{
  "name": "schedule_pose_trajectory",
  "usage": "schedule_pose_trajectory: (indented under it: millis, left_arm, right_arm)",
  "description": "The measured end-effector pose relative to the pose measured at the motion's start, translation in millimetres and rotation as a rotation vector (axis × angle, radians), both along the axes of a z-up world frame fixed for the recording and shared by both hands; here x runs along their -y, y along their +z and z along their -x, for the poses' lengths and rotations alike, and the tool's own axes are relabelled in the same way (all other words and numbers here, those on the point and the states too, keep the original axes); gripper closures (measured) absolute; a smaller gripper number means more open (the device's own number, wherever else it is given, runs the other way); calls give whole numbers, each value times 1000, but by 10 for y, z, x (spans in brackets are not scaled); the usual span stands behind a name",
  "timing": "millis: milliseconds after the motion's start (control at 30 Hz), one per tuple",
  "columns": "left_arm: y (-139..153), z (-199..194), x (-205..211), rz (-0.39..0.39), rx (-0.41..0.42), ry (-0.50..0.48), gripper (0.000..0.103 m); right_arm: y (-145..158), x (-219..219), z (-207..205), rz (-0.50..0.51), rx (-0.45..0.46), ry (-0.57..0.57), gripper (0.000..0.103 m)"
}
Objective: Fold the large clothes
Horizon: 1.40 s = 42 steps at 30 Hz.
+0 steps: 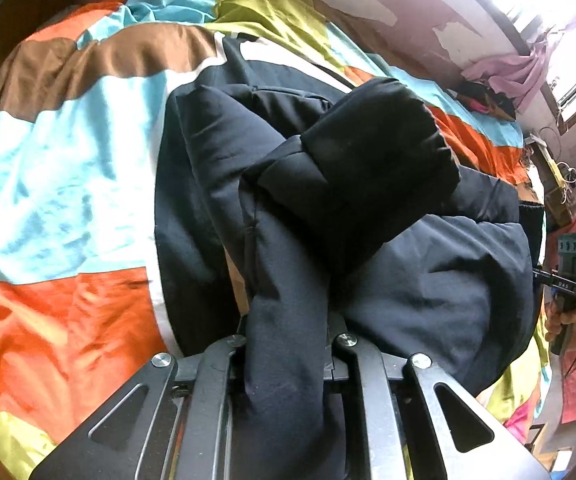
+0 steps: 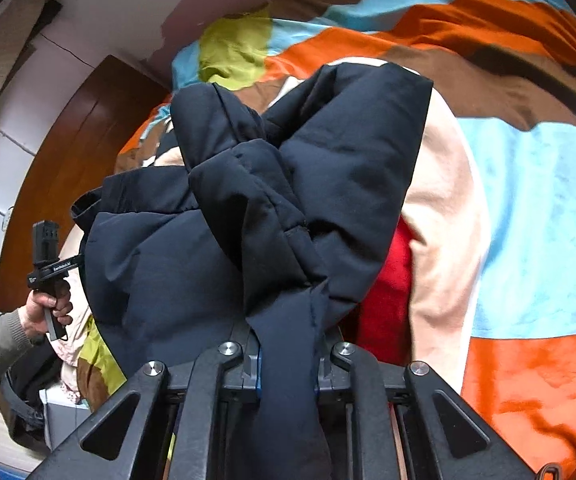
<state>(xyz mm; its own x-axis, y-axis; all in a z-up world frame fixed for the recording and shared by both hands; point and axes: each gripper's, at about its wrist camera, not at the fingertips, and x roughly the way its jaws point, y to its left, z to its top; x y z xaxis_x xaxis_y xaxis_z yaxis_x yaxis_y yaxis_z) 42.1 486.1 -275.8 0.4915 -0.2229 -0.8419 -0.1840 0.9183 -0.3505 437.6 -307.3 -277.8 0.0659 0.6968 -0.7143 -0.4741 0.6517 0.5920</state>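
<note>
A large dark navy padded jacket (image 1: 207, 160) lies bunched on a bed, lifted at its near edge. One black sleeve end (image 1: 372, 152) is folded across the top of it. My left gripper (image 1: 288, 340) is shut on a gathered fold of the jacket's hem, and the cloth hides its fingertips. In the right wrist view the same jacket (image 2: 328, 152) hangs from my right gripper (image 2: 288, 344), which is shut on another bunched fold. Each view shows the other gripper's handle in a person's hand: one (image 1: 570, 268) at the right edge, the other (image 2: 49, 256) at the left.
A patchwork bedspread (image 1: 67, 180) of blue, orange, brown and green covers the bed. A red garment (image 2: 388, 292) and a peach cloth (image 2: 444, 220) lie under the jacket. A wooden headboard (image 2: 67, 152) stands at the left; pink cloth (image 1: 516, 72) hangs by the window.
</note>
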Motion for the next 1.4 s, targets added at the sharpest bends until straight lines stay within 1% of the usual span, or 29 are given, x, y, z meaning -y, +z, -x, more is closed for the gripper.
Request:
schedule_pose_trajectory:
  millis: [167,233,300,367,433,467,500,533,567,633,700,767,833,933,1000,1100,1133,1167,1200,1233,1267,1300,1333,1367,1400]
  left_arm:
    - [183,245,40,10,7,15,93]
    - [202,346,66,19,0,14,93]
    - [123,425,128,36,-25,3,93]
    - [-23,464,200,46,-60,-7,93]
    - [-238,509,266,55,-100,-21,93]
    - [-457,551,315,54,-142,-25,93]
    - [-635,572,346,34,-173,-25,92]
    - [-774,598,344,35,-192,-8,91]
    - [-844,604,318,57,-186,14,88]
    - [-869,580,240,90,-154,70,85]
    - [-871,535,185,104,-145,86,82]
    - [-872,508,153,115,-160,76,78]
    - [-842,508,99,125,-160,90,76]
    - [-745,553,3,155,-146,139,74]
    - [-601,599,-61,178,-123,182,74]
    - [-331,723,-25,151,-110,216,74]
    - [-225,750,-13,134,-105,229,74]
    - [-110,783,23,123,-96,239,71]
    - [18,810,74,132,-85,243,63]
    - [159,857,139,150,-79,237,61]
    - [321,883,231,158,-78,225,57]
    - [496,906,336,164,-77,210,54]
    - [652,918,455,166,-71,195,52]
    - [811,951,555,160,-59,183,48]
    - [953,988,635,152,-51,182,47]
  right_arm:
    - [119,-52,62,0,18,35,89]
    - [153,-32,146,2,19,54,89]
    - [137,-10,226,11,12,65,89]
    - [23,-1,274,26,-15,71,89]
    - [-225,34,343,51,-68,66,89]
    - [-338,53,375,62,-91,60,89]
    - [-526,89,423,74,-132,43,89]
    - [-726,129,466,91,-169,18,88]
    - [-870,169,482,95,-198,-5,88]
    - [-988,271,469,27,-217,-65,85]
    - [-975,304,448,-3,-211,-88,84]
    - [-976,321,430,-2,-208,-74,80]
    - [-977,409,422,16,-211,-81,70]
    - [-956,598,364,20,-248,-153,56]
    - [-887,656,387,35,-243,-165,56]
    - [-681,669,412,87,-217,-198,56]
    - [-573,685,435,104,-204,-224,56]
    - [-467,683,464,104,-204,-245,51]
    - [-368,671,497,93,-205,-260,38]
    - [-212,627,557,66,-200,-263,33]
    - [-34,560,631,44,-185,-240,32]
    - [98,477,685,43,-167,-222,30]
    - [322,342,786,52,-139,-198,26]
    - [478,224,853,52,-123,-182,26]
    - [689,96,961,41,-104,-161,25]
